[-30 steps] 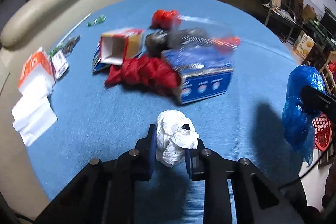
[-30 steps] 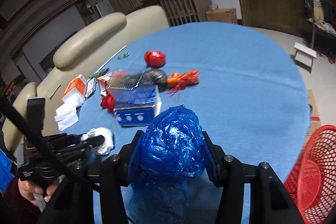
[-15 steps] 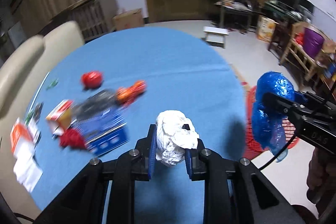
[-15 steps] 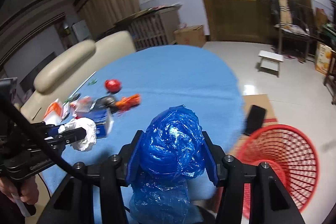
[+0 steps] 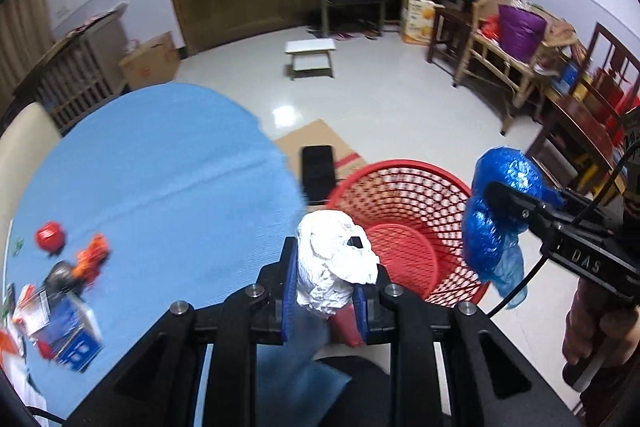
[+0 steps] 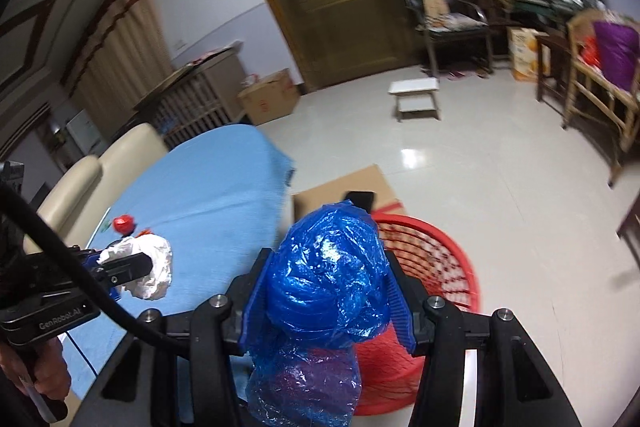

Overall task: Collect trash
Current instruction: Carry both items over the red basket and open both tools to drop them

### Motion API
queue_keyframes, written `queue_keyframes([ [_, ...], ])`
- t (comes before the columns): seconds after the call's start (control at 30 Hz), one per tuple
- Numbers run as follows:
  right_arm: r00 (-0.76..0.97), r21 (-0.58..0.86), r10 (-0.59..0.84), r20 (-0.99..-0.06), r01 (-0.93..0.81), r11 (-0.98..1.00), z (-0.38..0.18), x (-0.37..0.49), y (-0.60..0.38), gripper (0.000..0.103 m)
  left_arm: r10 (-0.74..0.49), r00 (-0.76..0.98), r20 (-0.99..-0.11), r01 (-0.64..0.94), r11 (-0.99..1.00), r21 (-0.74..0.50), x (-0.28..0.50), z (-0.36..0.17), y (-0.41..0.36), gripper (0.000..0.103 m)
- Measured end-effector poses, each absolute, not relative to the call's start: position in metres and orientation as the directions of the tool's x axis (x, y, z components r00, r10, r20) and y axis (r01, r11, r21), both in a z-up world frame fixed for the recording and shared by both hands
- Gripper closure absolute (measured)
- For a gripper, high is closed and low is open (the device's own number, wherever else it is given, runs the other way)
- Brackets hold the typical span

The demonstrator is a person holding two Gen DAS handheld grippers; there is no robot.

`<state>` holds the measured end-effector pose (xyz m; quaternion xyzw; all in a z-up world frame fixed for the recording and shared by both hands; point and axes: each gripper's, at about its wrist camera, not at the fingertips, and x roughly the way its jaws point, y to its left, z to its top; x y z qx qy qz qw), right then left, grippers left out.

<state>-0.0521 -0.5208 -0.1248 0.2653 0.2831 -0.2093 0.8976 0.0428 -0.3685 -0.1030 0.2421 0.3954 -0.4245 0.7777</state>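
Note:
My left gripper is shut on a crumpled white paper wad, held at the edge of the blue table beside a red mesh basket on the floor. My right gripper is shut on a bunched blue plastic bag, which hangs over the near side of the red mesh basket. In the left wrist view the blue plastic bag and right gripper show at the right. The white paper wad and left gripper show at the left of the right wrist view.
More trash lies on the table's left: a red ball, an orange wrapper, a blue box. A flat cardboard sheet with a black phone-like slab lies by the basket. A small white stool, chairs and cluttered shelves stand beyond.
Both grippers swung right, away from the trash pile toward the table's edge, each keeping its load. The red basket has come from the frame's edge into full view under them.

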Motion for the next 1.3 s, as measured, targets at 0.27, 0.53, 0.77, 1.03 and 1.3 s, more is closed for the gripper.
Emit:
queue_keyframes([
  [0.27, 0.721, 0.412, -0.191, -0.667, 0.569, 0.712, -0.16, -0.072, -0.549, 0.045, -0.428, 0.274, -0.861, 0.873, 0.486, 0.036, 0.024, -0.14, -0.413, 0.071],
  [0.53, 0.697, 0.412, -0.191, -0.691, 0.598, 0.687, -0.176, -0.078, -0.556, 0.037, -0.405, 0.295, -0.865, 0.874, 0.481, 0.073, 0.021, -0.154, -0.417, 0.04],
  [0.77, 0.708, 0.402, -0.23, -0.668, 0.603, 0.689, -0.166, -0.078, -0.557, 0.037, -0.414, 0.366, -0.833, 0.853, 0.507, 0.123, 0.025, -0.138, -0.383, 0.04],
  [1.03, 0.725, 0.362, -0.23, -0.649, 0.56, 0.745, -0.145, -0.057, -0.525, 0.037, -0.396, 0.491, -0.776, 0.759, 0.631, 0.158, 0.034, -0.109, -0.312, 0.037],
  [1.3, 0.771, 0.318, -0.172, -0.613, 0.44, 0.84, -0.111, -0.021, -0.455, 0.037, -0.331, 0.647, -0.687, 0.623, 0.749, 0.225, 0.034, -0.075, -0.234, 0.028],
])
